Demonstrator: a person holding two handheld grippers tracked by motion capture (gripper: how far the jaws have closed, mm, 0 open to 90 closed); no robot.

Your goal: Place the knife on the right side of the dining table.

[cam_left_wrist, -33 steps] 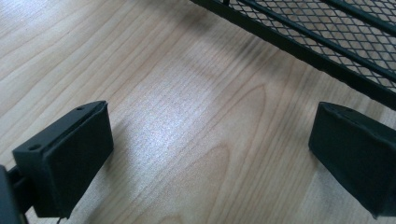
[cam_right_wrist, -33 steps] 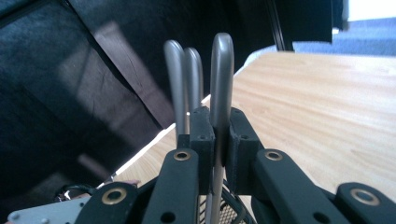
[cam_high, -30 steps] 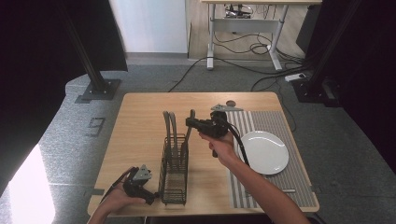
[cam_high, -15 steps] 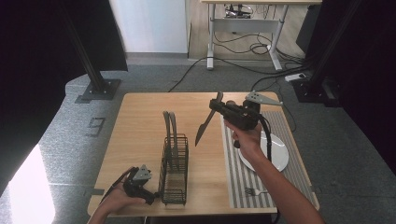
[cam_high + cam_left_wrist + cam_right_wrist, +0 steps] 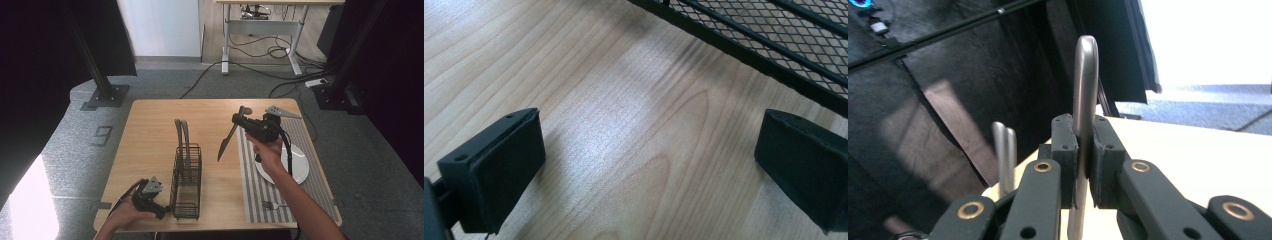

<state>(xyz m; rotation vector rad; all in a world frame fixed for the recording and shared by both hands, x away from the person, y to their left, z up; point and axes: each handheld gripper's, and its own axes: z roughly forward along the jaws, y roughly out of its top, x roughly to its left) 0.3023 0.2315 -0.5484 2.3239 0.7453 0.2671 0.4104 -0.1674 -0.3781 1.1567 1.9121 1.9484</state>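
Observation:
My right gripper [image 5: 242,120] hangs above the table's middle right, shut on a metal knife [image 5: 226,142] whose blade points down and to the left. In the right gripper view the knife's rounded handle [image 5: 1085,80] rises from between the shut jaws of the right gripper [image 5: 1084,150]. A black mesh caddy [image 5: 186,182] stands left of the knife with two metal utensil handles [image 5: 181,132] sticking up from it. My left gripper [image 5: 159,212] rests open on the wood beside the caddy's near left corner; the left gripper [image 5: 649,165] has only bare tabletop between its pads.
A striped placemat [image 5: 305,205] covers the table's right side with a white plate [image 5: 296,166] on it and a fork [image 5: 272,204] near its front edge. The caddy's mesh wall [image 5: 774,35] runs just beyond the left jaws. Cables lie on the floor behind the table.
My right gripper has carried the knife up and to the right, away from the caddy toward the placemat. The left gripper has stayed where it was.

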